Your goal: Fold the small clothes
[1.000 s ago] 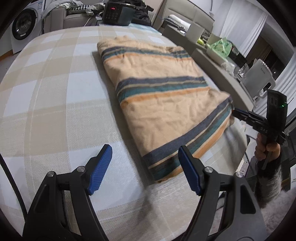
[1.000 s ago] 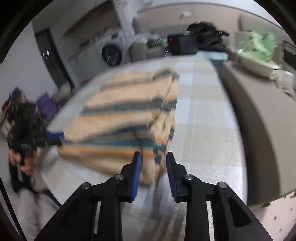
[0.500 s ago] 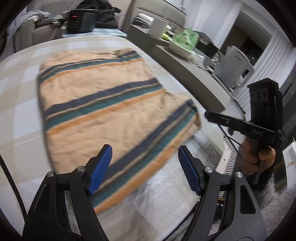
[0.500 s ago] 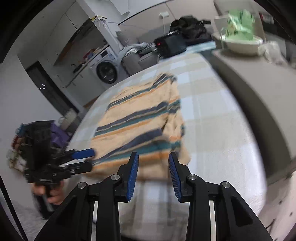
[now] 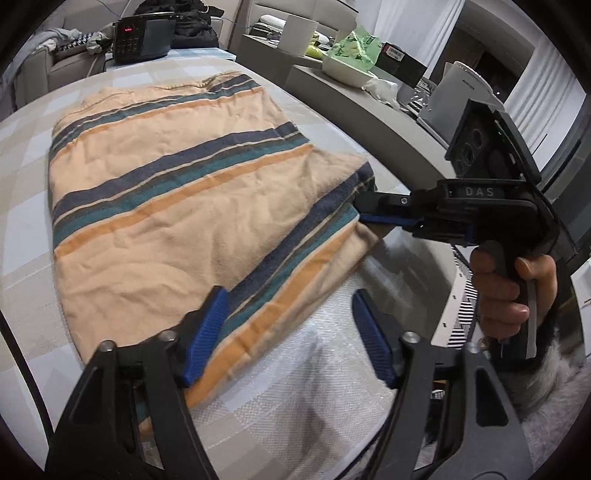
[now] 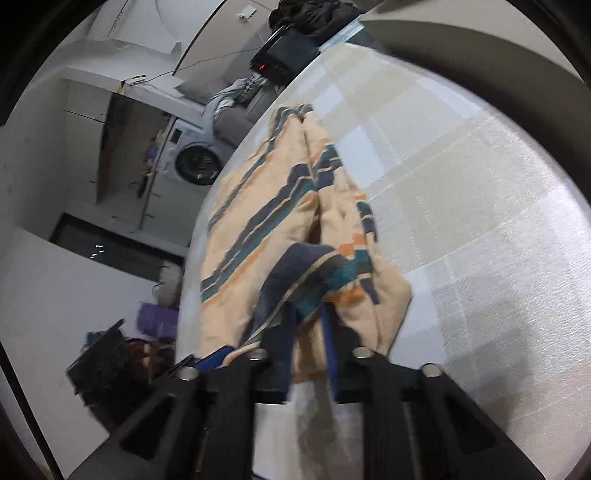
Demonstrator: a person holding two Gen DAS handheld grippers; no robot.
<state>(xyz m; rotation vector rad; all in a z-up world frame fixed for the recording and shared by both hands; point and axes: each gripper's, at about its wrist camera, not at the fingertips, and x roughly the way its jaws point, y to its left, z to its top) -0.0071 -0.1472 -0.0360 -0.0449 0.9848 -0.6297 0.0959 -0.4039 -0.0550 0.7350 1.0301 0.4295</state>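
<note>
A folded peach garment (image 5: 177, 206) with navy, teal and orange stripes lies on the checked table cover (image 5: 295, 398). My left gripper (image 5: 288, 336) is open at the garment's near hem, its left finger lying on the cloth. My right gripper (image 5: 364, 210) comes in from the right and is shut on the hem's right corner. In the right wrist view the blue fingers (image 6: 308, 332) pinch the striped corner (image 6: 310, 266), lifted slightly off the table.
A black appliance with red digits (image 5: 142, 35) stands at the table's far end. A grey counter (image 5: 369, 107) on the right holds a white bowl, a green bag (image 5: 354, 48) and a kettle. A washing machine (image 6: 194, 158) stands beyond the table.
My right gripper has moved in and closed on the hem's right corner. My left gripper has moved forward, so its left finger now lies on the near hem.
</note>
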